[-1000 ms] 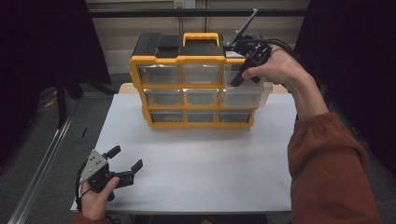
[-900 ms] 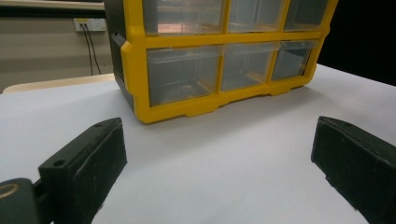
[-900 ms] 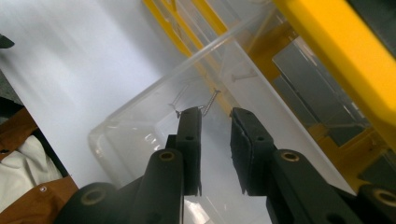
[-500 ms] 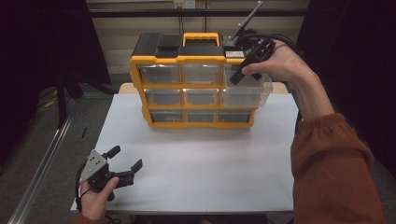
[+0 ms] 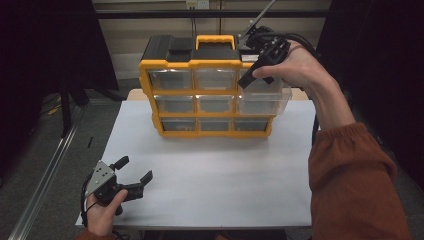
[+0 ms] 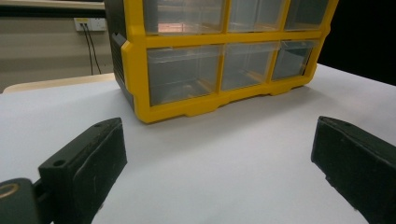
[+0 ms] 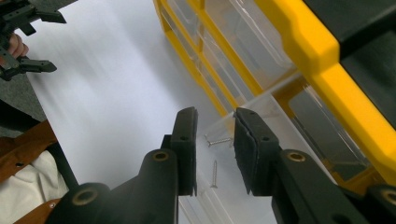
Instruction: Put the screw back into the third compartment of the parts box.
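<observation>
A white table (image 5: 210, 185) is seen from above, its near half bare. Beyond its far edge a beige wall is shown, with a white power socket (image 5: 196, 4) mounted on it and black cables hanging down. A grey floor with a metal rail (image 5: 47, 175) is seen past the left edge.

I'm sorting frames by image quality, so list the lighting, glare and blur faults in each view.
High view: dim, with black surroundings, though the organizer and white table read clearly. Left gripper view: sharp on the organizer, with a warm reflection on a top drawer front; the near fingers are soft. Right gripper view: the table is streaked with blur, while the screws in the open drawer stay legible.
</observation>
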`<state>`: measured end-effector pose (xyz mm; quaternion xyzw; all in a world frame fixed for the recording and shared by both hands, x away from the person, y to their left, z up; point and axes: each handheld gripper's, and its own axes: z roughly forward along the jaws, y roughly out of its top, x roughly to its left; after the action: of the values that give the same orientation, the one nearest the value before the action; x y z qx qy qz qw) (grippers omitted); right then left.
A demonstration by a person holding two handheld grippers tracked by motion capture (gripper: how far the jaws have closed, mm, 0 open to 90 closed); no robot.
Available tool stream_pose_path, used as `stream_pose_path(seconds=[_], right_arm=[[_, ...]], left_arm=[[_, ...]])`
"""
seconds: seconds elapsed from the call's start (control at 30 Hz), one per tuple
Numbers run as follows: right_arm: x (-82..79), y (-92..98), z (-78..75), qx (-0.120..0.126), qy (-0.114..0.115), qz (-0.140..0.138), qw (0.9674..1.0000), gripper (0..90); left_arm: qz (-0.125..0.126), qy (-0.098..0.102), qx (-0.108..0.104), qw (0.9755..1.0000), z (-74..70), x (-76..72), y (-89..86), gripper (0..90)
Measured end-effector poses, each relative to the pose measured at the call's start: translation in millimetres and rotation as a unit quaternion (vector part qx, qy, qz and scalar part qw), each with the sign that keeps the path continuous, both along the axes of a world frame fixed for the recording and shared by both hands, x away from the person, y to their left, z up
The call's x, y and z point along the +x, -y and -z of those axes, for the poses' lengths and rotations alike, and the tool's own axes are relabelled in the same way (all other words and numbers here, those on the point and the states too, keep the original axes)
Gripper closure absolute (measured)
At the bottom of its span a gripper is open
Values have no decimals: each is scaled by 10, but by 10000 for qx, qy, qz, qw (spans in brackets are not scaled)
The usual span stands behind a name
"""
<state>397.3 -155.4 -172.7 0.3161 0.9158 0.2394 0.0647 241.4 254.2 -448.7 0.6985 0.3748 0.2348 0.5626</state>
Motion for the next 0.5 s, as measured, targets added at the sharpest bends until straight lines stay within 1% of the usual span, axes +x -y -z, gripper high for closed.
stream_pose_path(seconds=[0.13, 0.33, 0.5], right_arm=[[-17, -69, -14, 63, 61, -68, 9999, 690], [-47, -190, -11, 73, 114, -206, 9997, 664], [-78, -341, 37, 85, 114, -420, 9990, 634]], left_arm=[[-15, -3, -20, 10000, 0, -4, 1, 32], [-3, 9, 1, 10000, -2, -2, -2, 32], [-5, 8, -1, 10000, -1, -1, -5, 32]])
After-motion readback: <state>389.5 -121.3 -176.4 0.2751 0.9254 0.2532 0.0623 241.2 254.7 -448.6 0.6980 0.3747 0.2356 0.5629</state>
